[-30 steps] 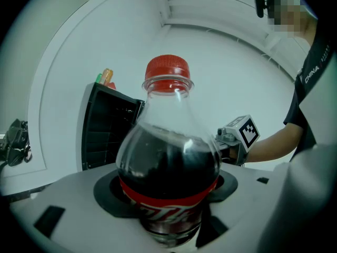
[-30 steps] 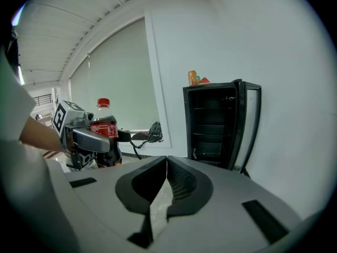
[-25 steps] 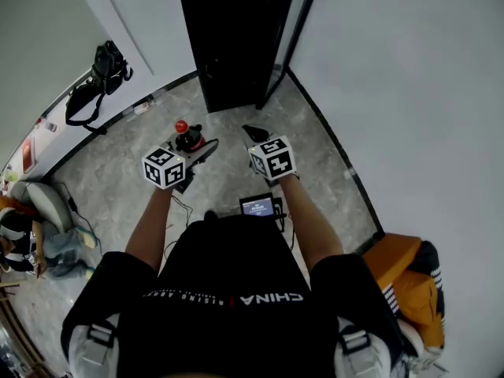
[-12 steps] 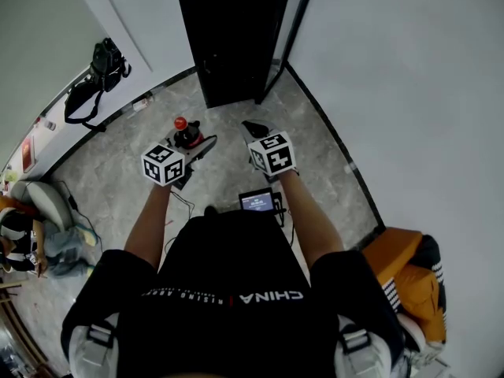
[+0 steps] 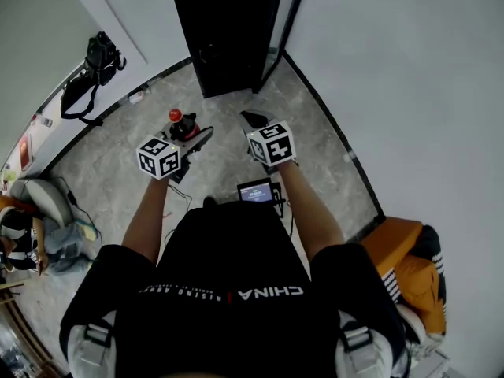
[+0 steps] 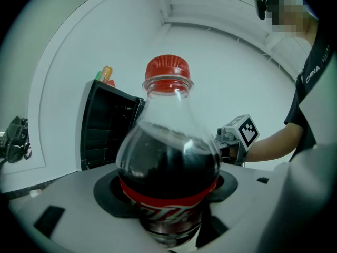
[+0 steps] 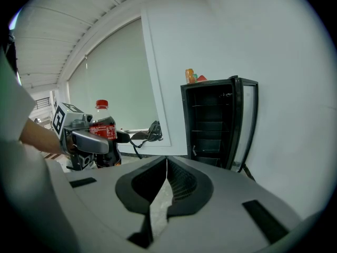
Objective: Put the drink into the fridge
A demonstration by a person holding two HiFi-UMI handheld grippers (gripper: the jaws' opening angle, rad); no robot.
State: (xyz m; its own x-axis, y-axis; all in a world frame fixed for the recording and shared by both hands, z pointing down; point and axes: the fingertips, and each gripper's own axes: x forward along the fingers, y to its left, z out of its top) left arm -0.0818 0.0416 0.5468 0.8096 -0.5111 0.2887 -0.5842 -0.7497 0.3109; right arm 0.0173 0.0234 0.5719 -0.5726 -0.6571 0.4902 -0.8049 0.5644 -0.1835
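Note:
My left gripper (image 5: pixel 191 136) is shut on a cola bottle (image 5: pixel 179 124) with a red cap and red label; the dark drink (image 6: pixel 167 165) fills the left gripper view, upright between the jaws. The bottle (image 7: pixel 103 133) also shows at the left of the right gripper view, held above the floor. My right gripper (image 5: pixel 253 121) is level with it, its jaws closed together on nothing (image 7: pixel 165 181). Ahead stands the black fridge (image 5: pixel 228 30) with its glass door (image 5: pixel 285 22) swung open to the right, dark shelves showing inside (image 7: pixel 211 123).
A black bag (image 5: pixel 90 73) lies by the left wall. A small screen device (image 5: pixel 257 192) hangs at the person's waist. An orange and black bag (image 5: pixel 409 274) sits at the right by the wall. Small items (image 7: pixel 192 76) stand on the fridge top. Grey marble floor (image 5: pixel 228 156) stretches to the fridge.
The fridge has come closer, sliding toward the top of the head view. Both grippers keep their side-by-side pose, the bottle still held.

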